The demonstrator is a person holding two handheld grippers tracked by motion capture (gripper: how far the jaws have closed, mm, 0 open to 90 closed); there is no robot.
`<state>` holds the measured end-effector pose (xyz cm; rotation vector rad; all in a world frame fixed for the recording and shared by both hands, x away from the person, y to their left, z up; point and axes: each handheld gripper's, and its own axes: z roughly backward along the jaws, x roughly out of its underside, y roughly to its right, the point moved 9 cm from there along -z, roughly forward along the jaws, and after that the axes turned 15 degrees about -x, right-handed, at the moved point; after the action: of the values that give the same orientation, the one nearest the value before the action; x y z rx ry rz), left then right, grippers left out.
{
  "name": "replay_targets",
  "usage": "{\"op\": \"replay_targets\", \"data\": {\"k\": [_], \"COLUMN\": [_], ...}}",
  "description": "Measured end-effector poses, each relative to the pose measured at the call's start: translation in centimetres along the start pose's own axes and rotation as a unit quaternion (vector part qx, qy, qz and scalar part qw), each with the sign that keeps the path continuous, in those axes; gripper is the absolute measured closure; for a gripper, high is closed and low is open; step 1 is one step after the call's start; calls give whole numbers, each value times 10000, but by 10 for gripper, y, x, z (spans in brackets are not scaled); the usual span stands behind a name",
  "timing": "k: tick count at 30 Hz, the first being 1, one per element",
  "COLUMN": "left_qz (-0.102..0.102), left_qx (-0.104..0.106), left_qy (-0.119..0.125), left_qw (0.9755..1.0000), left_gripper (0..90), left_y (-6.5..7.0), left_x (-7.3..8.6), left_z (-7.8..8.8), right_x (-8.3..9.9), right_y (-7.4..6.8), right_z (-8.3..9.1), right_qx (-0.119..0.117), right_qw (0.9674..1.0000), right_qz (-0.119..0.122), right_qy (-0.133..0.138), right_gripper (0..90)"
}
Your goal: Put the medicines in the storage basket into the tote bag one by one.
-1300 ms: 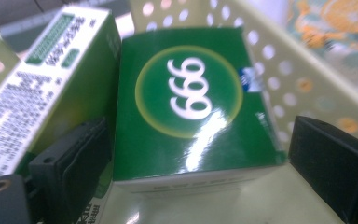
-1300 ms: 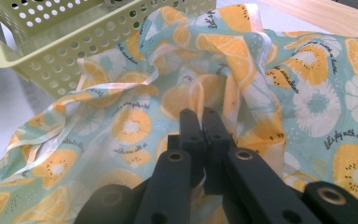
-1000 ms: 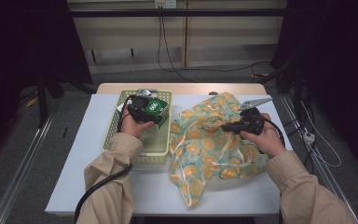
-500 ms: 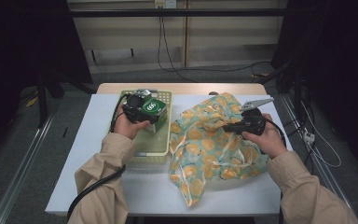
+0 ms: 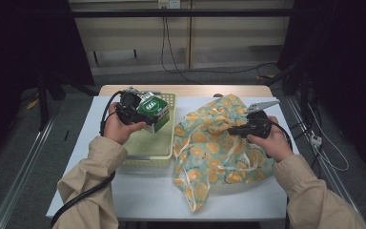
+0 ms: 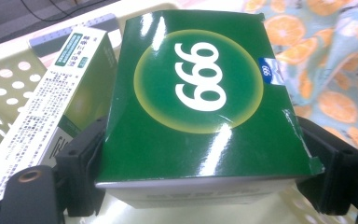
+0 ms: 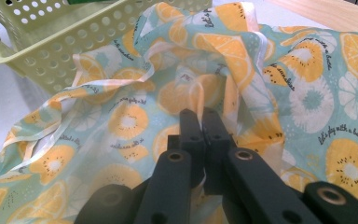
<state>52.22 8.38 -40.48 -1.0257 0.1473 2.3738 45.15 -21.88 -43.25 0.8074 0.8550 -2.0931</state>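
**Green box lifted over the basket, bag pinched at right**

The left tongs (image 5: pixel 140 114) grip a green box (image 6: pixel 200 102) by its sides, held above the pale green basket (image 5: pixel 164 149) on the white surface (image 5: pixel 143 195). The right tongs (image 7: pixel 204 122) are closed on the orange-print fabric bag (image 5: pixel 214 148), just right of the basket. At the far side, cables (image 5: pixel 171 57) trail across a grey floor below a pale wall; dark shadow flanks both sides.

High view overhead; gripper views close; shared: basket (image 5: pixel 171 102).

A white-topped table (image 5: pixel 138 191) with a wooden far edge bears a pale green perforated plastic basket (image 5: pixel 148 151) beside an orange-printed teal cloth bag (image 5: pixel 214 152).
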Motion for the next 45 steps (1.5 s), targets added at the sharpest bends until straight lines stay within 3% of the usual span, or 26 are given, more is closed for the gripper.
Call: {"op": "replay_targets", "data": {"k": [3,6,10,14,18,19,20,21,22,23,24,26,27,28,32,34,40,45], "left_qz": [-83,17,-110,-361,-445,-459,-514,-574,-642,-642,-736,-785,-820,-832,-963,-1003,-1079,-1124], "left_qx": [65,127,354,542,814,768,934,969,1108,1108,1233,1279,1188,1357,1485,1633,1743,1717], "left_qy": [87,178,325,428,526,546,575,579,625,625,660,674,673,678,614,611,558,436], "left_qw": [9999,9998,9988,9970,9943,9945,9926,9919,9898,9898,9874,9864,9872,9849,9823,9796,9772,9777], "left_gripper": [163,163,163,163,163,163,163,163,163,162,163,163,162,162,162,162,162,162], "left_y": [3,6,15,31,51,56,63,68,80,80,93,99,104,111,132,147,166,175], "left_x": [-4,-9,-15,-20,-25,-26,-26,-26,-27,-27,-27,-27,-26,-25,-19,-16,-9,0], "left_z": [11,21,33,46,53,54,55,55,57,57,58,57,56,55,46,39,30,18], "right_x": [0,0,0,0,0,-1,-1,-1,-2,-2,-2,-2,-2,-2,-2,-3,-3,-3], "right_y": [0,0,0,0,-1,-2,-2,-3,-3,-3,-3,-2,-3,-3,-4,-4,-6,-5], "right_z": [0,1,2,3,2,1,1,1,1,1,1,1,1,1,2,3,4,4], "right_qx": [4,12,14,16,8,3,-4,-7,-5,-7,-2,-1,-6,-4,-8,-7,-4,-10], "right_qw": [10000,10000,10000,10000,10000,10000,10000,10000,10000,10000,10000,10000,10000,10000,10000,10000,10000,10000], "right_qz": [0,-10,-11,-15,0,7,13,15,17,14,18,14,3,10,26,20,49,39], "right_qy": [-6,5,10,13,15,11,13,19,21,31,37,36,26,23,47,56,38,45], "right_gripper": [898,898,899,899,898,898,898,898,898,898,898,898,898,899,899,899,899,899]}}
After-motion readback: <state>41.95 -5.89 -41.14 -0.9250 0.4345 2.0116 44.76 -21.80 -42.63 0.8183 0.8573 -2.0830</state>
